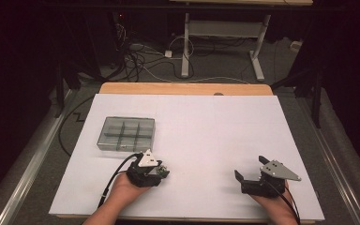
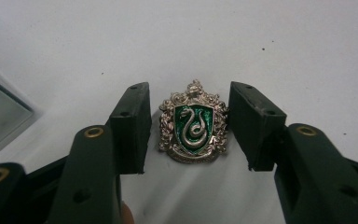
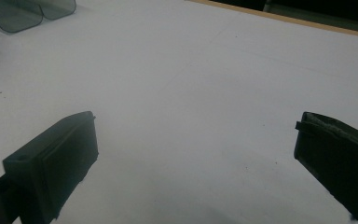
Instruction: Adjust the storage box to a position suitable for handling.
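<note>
A small metal crest badge (image 2: 193,123) lies flat, face up, on the white table surface (image 2: 270,42). Its centre is a green enamel shield bearing a silver snake curled in an S shape (the head at the top). An ornate silver-toned border of scrollwork surrounds the shield, with a small ornament on top and a ribbon-like band along the bottom. The badge sits upright toward the left gripper view's camera, between two dark pads, with a narrow gap on either side.
</note>
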Demonstrator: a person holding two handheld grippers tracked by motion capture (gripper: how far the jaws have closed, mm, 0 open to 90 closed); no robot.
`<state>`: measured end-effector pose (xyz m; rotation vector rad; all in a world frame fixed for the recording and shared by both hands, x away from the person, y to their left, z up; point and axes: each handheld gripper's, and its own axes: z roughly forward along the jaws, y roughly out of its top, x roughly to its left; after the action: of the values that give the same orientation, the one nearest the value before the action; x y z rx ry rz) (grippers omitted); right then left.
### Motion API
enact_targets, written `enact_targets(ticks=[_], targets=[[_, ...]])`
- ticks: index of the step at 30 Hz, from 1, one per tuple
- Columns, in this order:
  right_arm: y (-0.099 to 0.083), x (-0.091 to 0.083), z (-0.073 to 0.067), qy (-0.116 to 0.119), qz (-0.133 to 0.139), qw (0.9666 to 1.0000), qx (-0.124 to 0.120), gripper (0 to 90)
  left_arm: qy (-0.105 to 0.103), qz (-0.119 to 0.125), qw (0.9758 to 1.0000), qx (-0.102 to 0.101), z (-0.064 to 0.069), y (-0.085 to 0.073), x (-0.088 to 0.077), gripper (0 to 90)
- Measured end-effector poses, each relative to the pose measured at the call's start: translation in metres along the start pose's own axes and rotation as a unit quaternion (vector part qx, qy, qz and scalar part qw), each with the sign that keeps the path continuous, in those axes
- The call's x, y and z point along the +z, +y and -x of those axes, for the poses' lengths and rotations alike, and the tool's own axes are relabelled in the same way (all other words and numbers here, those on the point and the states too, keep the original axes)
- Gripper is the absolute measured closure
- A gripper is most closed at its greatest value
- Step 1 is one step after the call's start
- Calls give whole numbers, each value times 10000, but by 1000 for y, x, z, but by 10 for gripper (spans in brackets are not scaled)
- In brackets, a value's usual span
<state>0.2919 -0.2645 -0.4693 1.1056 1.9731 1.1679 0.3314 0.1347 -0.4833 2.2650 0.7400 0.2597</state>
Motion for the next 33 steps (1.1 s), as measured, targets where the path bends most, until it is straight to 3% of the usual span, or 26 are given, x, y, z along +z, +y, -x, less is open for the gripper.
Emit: enact_targets(ticks=[7, 23, 31, 33], targets=[[0, 1, 0, 31, -15, 10000, -18, 1, -69, 3, 10000, 27, 0, 0, 0, 534], [0, 1, 0, 38, -10, 10000, -1, 1, -100, 53, 9999, -39, -1, -2, -3, 552], [3, 4, -3, 98, 25, 9999, -16, 1, 32, 149, 9997, -200, -4, -15, -22, 552], [3, 4, -3, 119, 36, 9999, -12, 1, 124, 172, 9991, -359, -7, -23, -32, 552]])
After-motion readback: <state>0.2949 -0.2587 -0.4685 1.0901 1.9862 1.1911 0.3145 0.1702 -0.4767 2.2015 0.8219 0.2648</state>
